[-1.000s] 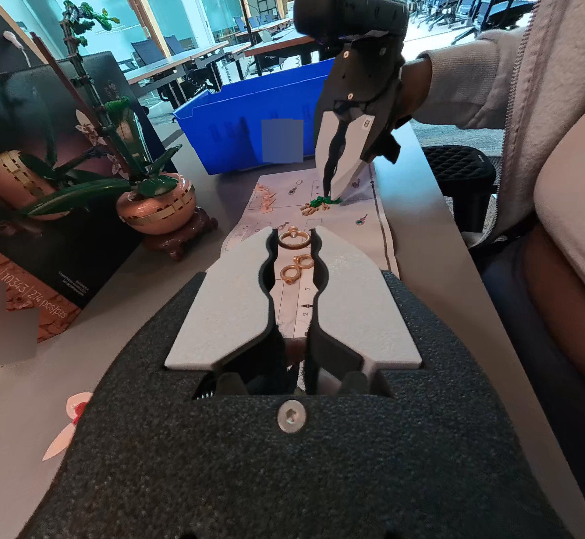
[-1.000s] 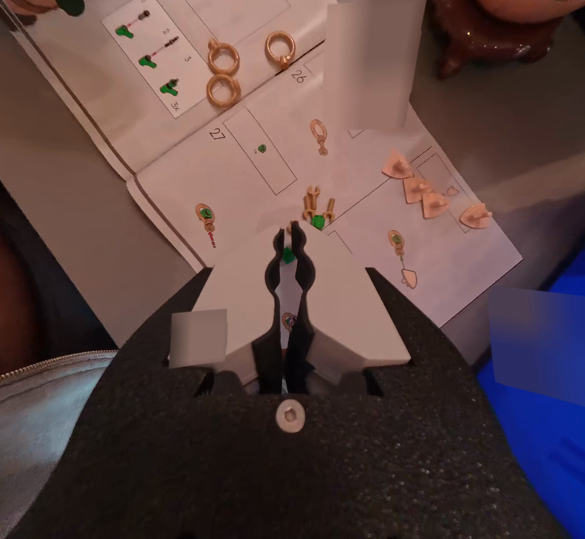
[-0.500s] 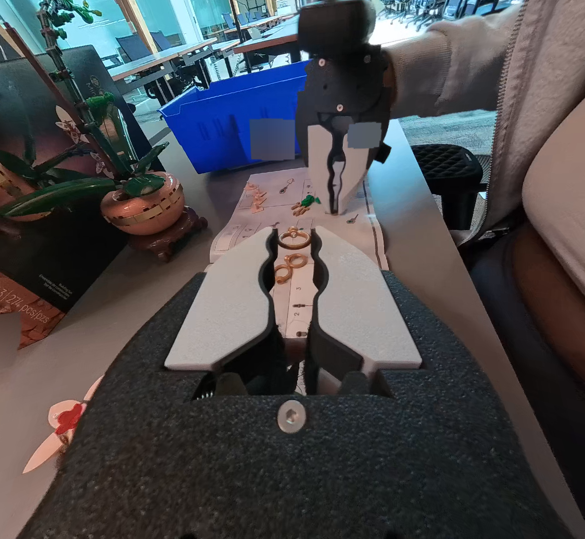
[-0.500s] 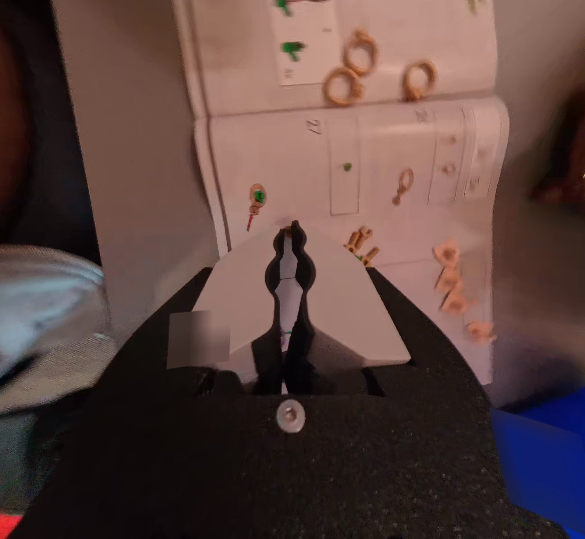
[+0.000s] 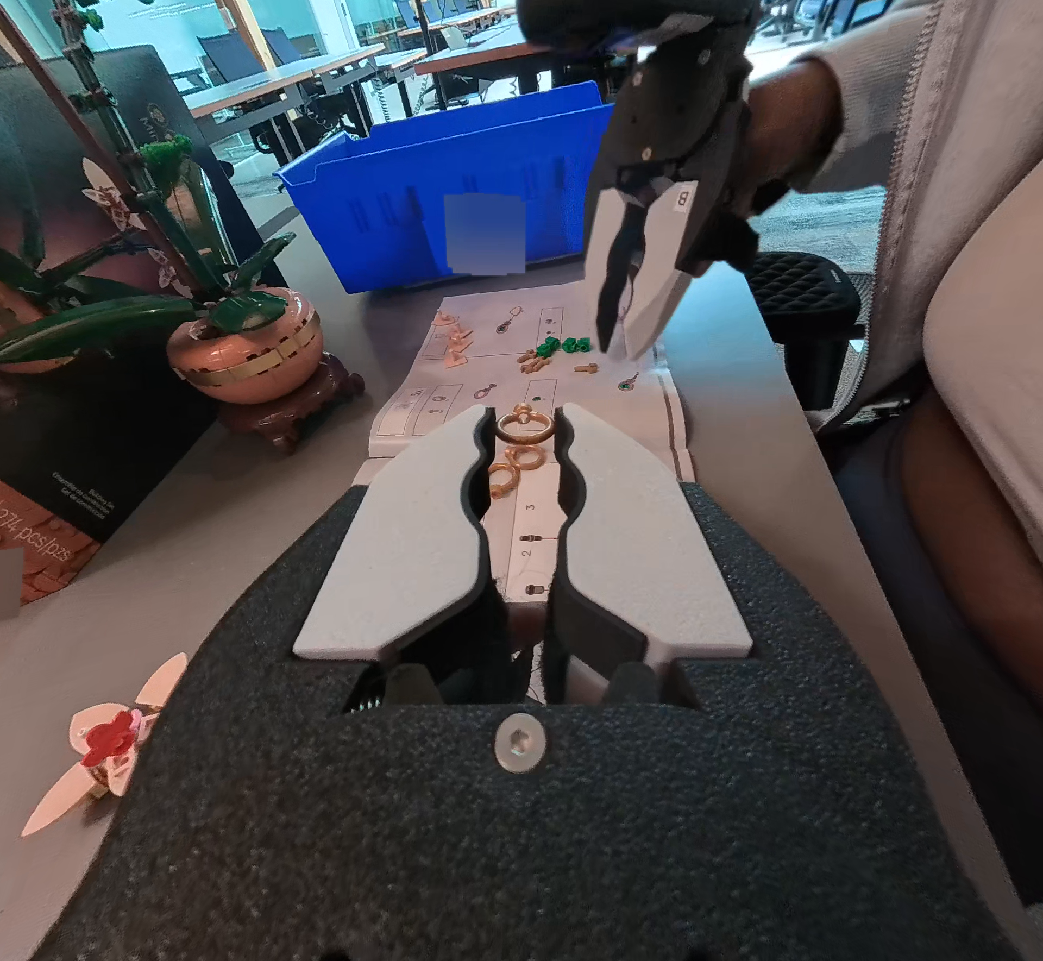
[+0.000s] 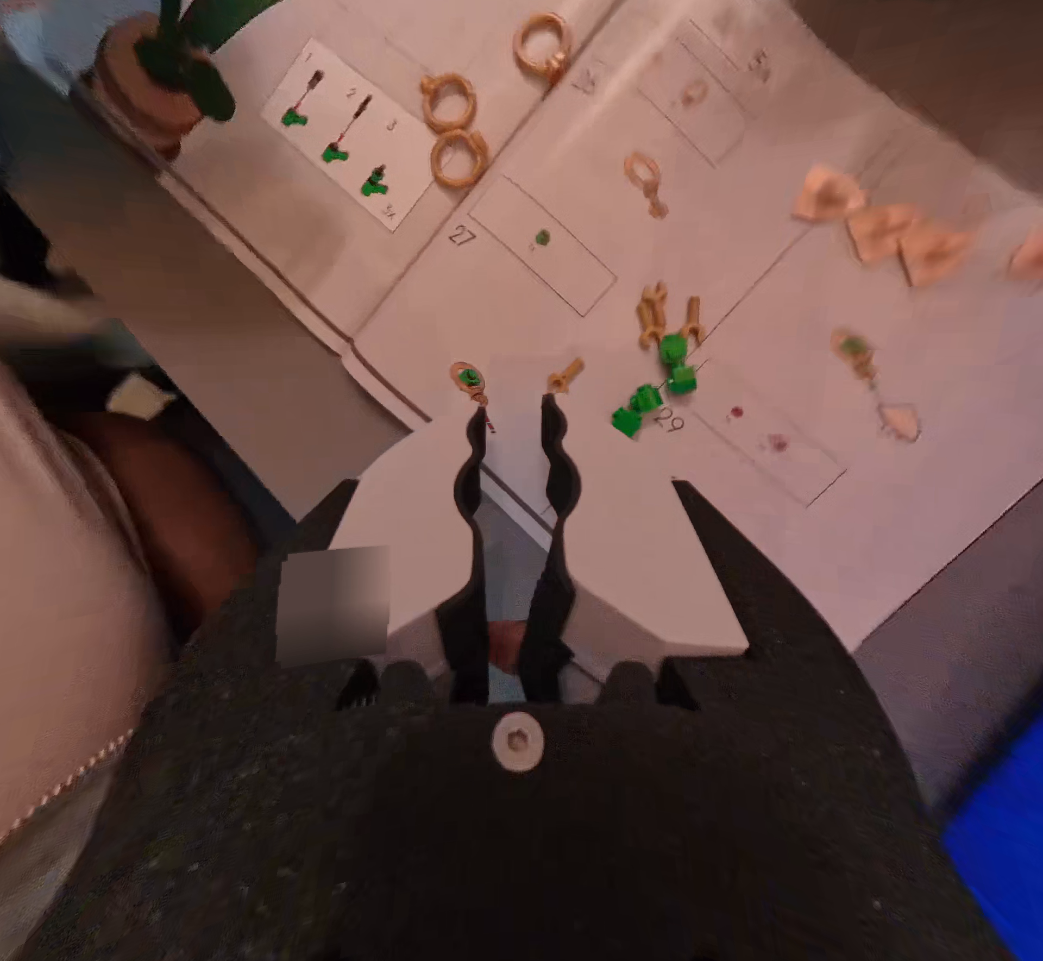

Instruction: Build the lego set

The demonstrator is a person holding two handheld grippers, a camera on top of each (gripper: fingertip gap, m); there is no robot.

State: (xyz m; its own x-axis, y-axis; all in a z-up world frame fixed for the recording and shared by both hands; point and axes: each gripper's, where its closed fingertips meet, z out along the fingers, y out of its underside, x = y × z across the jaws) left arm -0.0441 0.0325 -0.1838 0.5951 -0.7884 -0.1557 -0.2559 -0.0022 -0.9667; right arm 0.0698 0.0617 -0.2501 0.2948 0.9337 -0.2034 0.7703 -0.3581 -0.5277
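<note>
The open instruction booklet [image 5: 564,386] lies on the grey table. My left gripper [image 5: 522,417] is open and hovers low over it, with one gold ring [image 5: 522,426] showing between its fingertips and two more rings [image 5: 516,468] just behind. My right gripper [image 6: 512,408] is open and empty over the booklet [image 6: 733,482]; it also shows in the left wrist view [image 5: 615,347]. A single gold pin [image 6: 564,374] lies just past its right fingertip. Several green studs [image 6: 654,386] and gold pins [image 6: 666,313] lie to the right. The three rings [image 6: 454,132] lie farther off.
Several pink petal pieces [image 5: 454,341] lie on the booklet's far left. The built orchid pot [image 5: 248,341] and the set's box [image 5: 84,369] stand at left. A blue bin [image 5: 451,200] stands behind. A red-centred flower piece [image 5: 107,742] lies near left. A person sits at right. The built orchid pot [image 5: 248,341] lies around 15 cm away from my left fingertips.
My right gripper has swung back over the page's near edge and opened from shut. A single gold pin now lies apart from the pile. The left gripper has barely moved.
</note>
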